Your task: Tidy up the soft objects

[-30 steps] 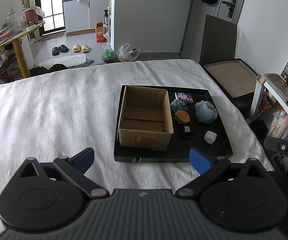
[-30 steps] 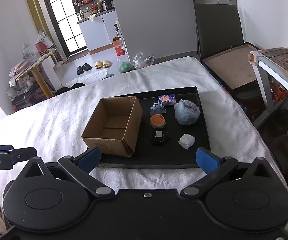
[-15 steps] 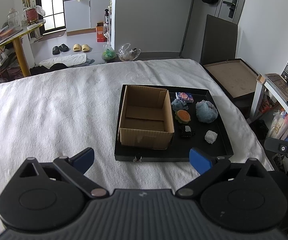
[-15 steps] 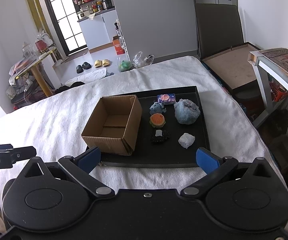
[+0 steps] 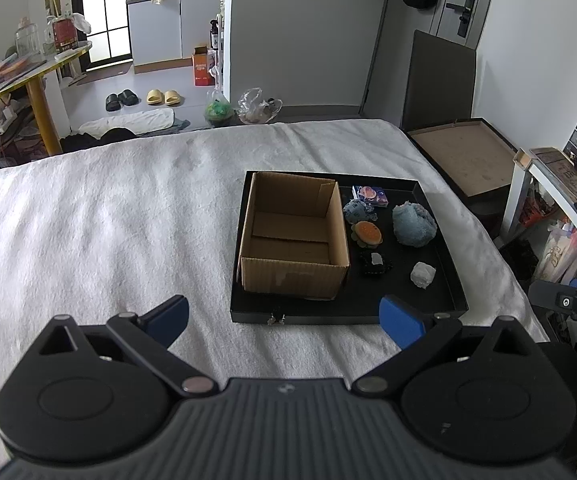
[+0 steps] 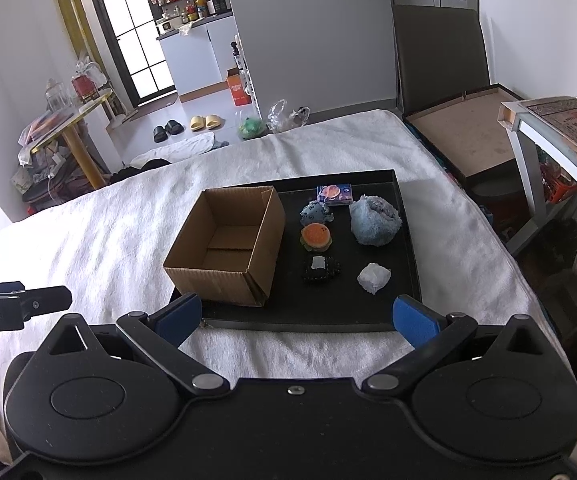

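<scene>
left hand-held gripper (image 5: 284,314) wide open, empty | right hand-held gripper (image 6: 296,318) likewise | risk: white lump (image 6: 374,277) ahead-right squashes, slips from grasp

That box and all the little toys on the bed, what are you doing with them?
A person holds a gripper in each hand, the left gripper and the right gripper, both open and holding nothing. On the bed sits a black tray with an empty cardboard box. Beside the box lie soft things: a burger toy, a blue fluffy ball and a white lump. Nothing is in the box yet.
</scene>
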{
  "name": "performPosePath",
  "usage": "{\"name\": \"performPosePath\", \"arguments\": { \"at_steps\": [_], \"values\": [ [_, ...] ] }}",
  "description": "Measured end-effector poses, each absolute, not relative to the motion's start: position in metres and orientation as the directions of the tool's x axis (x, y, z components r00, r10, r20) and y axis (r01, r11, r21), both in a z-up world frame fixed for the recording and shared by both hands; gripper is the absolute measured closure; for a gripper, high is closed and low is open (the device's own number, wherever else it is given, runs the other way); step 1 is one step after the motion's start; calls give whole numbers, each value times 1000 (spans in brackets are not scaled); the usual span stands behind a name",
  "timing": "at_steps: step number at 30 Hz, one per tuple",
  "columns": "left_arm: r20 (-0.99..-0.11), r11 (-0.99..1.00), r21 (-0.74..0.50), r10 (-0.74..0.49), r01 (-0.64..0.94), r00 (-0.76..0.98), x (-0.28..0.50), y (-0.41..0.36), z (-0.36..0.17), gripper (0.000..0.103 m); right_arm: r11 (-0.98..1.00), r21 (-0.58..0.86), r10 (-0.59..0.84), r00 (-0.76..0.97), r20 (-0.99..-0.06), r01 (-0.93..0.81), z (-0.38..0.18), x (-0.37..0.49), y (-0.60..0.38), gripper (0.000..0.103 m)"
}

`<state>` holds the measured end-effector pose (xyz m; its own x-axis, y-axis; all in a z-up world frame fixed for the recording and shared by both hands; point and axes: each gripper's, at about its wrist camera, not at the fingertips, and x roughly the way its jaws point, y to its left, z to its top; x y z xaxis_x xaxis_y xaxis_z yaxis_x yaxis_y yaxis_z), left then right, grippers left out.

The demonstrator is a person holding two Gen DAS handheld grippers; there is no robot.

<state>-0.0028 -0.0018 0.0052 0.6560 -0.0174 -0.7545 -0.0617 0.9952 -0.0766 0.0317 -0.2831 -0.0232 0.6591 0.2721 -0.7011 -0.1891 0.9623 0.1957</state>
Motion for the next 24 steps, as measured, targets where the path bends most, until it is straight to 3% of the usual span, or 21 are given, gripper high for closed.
{"name": "performPosePath", "arguments": {
  "at_steps": [24],
  "values": [
    [-756,995,-76,-16,-63,655,-5,-3,4,2,964,192,265,659,-704,-183,-26,30,-283,0]
  ]
}}
